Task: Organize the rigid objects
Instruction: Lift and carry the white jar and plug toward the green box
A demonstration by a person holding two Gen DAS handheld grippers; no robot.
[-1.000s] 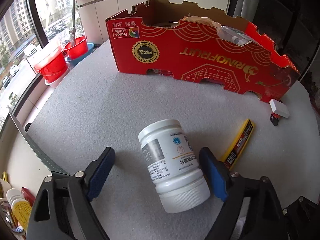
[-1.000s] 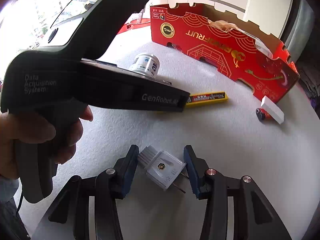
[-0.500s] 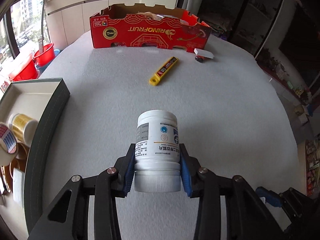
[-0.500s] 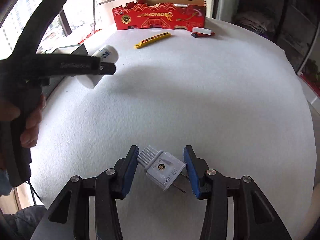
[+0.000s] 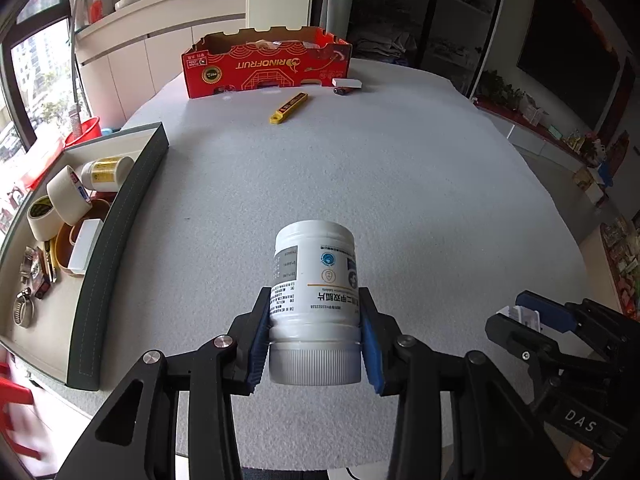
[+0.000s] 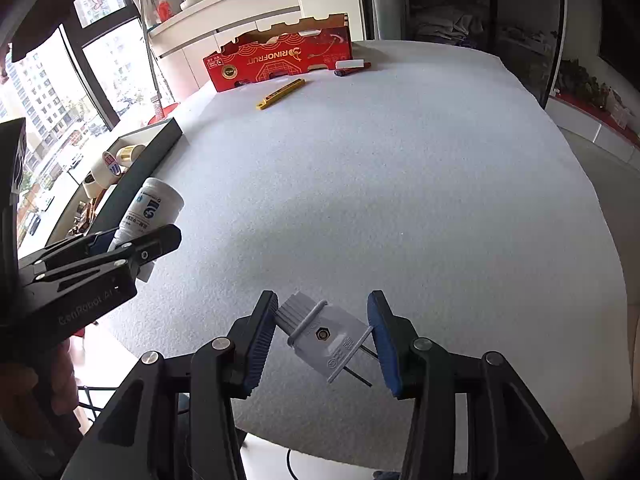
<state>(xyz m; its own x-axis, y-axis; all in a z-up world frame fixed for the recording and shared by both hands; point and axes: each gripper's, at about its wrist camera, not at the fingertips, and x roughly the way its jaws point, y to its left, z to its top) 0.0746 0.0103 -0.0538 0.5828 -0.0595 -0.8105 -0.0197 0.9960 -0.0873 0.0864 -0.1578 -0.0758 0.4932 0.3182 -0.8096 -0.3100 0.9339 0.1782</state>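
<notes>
Partly done — dark tray point(image 5: 120, 216) at 9 o'clock already holds tape rolls point(image 5: 68, 196), a small bottle point(image 5: 106, 168), clamps. Left gripper point(image 5: 314, 340) clamped on white pill bottle point(image 5: 314, 276), cap toward camera, lifted off the table point(image 5: 400, 200). Right gripper point(image 6: 322, 336) pinches a grey plug point(image 6: 320, 334) corner to corner, prongs at 4 o'clock. Still out at 12 o'clock: yellow utility knife point(image 5: 289, 108), white block point(image 5: 347, 83) by the red box point(image 5: 264, 66). Bottle: smooth, ribbed cap, printed label.

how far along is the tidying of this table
Done: tape rolls, a small bottle and clamps already lie in the tray. In hand: left gripper clamps the white pill bottle; right gripper holds the grey plug. Left: yellow utility knife and small items by the red box.
</notes>
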